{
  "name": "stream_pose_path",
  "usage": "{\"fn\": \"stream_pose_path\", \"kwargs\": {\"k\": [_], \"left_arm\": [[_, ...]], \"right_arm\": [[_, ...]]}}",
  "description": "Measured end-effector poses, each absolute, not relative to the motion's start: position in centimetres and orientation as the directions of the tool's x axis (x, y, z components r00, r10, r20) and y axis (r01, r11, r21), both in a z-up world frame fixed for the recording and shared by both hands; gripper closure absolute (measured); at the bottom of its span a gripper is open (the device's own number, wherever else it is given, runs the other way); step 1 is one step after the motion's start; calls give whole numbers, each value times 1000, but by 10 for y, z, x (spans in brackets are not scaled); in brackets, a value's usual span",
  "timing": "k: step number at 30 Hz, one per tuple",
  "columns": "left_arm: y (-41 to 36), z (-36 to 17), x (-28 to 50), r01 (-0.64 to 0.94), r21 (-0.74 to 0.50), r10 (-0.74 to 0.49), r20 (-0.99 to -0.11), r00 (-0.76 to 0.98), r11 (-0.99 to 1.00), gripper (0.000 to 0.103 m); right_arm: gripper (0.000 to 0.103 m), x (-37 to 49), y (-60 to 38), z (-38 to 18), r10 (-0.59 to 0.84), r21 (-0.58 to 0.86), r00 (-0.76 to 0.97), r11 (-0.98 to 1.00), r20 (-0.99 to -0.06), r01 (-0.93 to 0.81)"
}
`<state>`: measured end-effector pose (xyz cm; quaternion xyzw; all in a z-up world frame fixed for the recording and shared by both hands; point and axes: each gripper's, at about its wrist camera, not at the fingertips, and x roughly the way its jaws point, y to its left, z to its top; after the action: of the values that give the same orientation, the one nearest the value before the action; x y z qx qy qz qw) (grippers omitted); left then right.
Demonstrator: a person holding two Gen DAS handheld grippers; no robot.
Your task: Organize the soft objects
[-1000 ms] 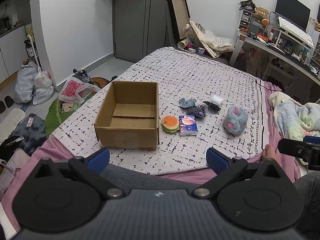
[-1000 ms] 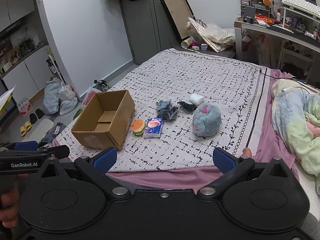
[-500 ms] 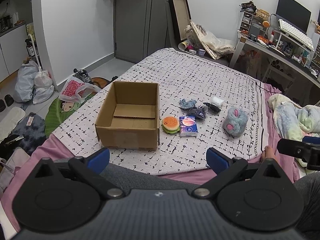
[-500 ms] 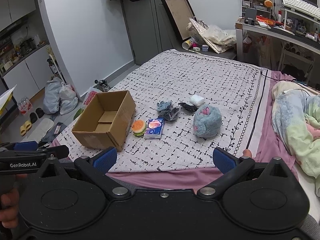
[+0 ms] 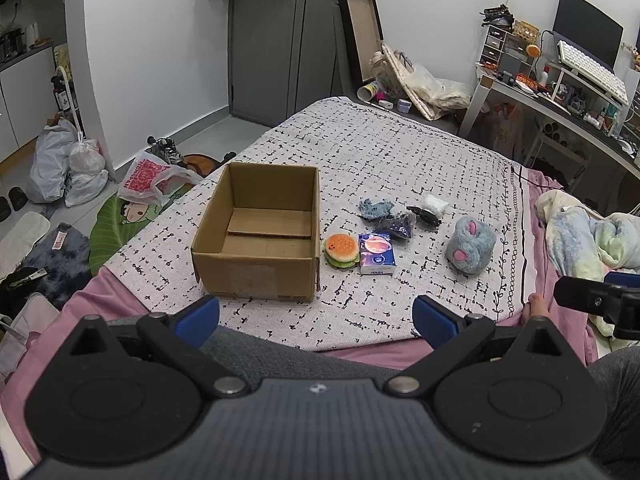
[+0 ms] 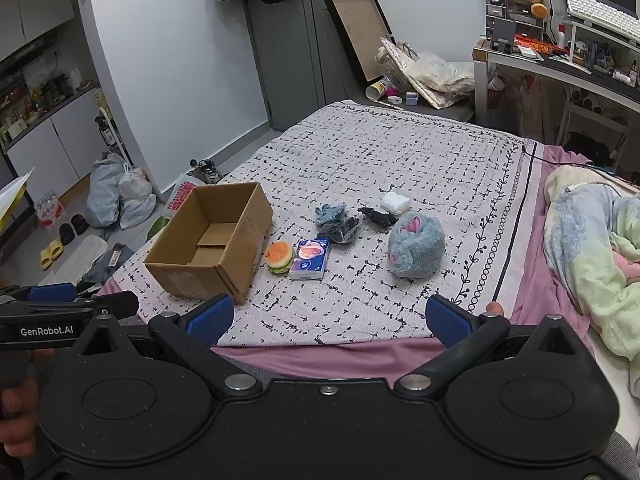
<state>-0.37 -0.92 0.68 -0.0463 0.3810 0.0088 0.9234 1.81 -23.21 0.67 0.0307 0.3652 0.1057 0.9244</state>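
Item: plush toy (image 6: 416,246), light, squashy; you are holding both grippers' fingers (image 6: 210,317) released; pinch its middle.

A lived-in bedroom at home: a bed (image 5: 400,152) with a patterned cover fills the middle, a cluttered desk (image 5: 560,108) with monitor (image 5: 586,28) and keyboard (image 5: 592,68) stands at two o'clock, clothes hang over the door (image 5: 280,40) at twelve, slippers (image 6: 50,254) at nine.
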Motion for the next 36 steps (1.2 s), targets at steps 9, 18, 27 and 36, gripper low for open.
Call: {"fn": "stream_pose_path", "kwargs": {"k": [9,18,27,36], "left_arm": [[-5,6,-4,-65,-85,-13,-699,715,994,1],[-2,2,-2,-65,-96,-19,-693,720,993,1],[-4,0,13,-62,-107,-29,-689,724,992,1],[-10,2,25,-87,-109,-9,-671,741,990,1]], "right_arm": [[0,19,-233,6,218,137,710,976,-670,-171],[0,24,-237,3,234,163,704,972,-671,-168],[0,36,-242,-4,283,233,684,958,-673,-167],[0,53,-257,-8,303,270,681,950,-667,-158]]}}
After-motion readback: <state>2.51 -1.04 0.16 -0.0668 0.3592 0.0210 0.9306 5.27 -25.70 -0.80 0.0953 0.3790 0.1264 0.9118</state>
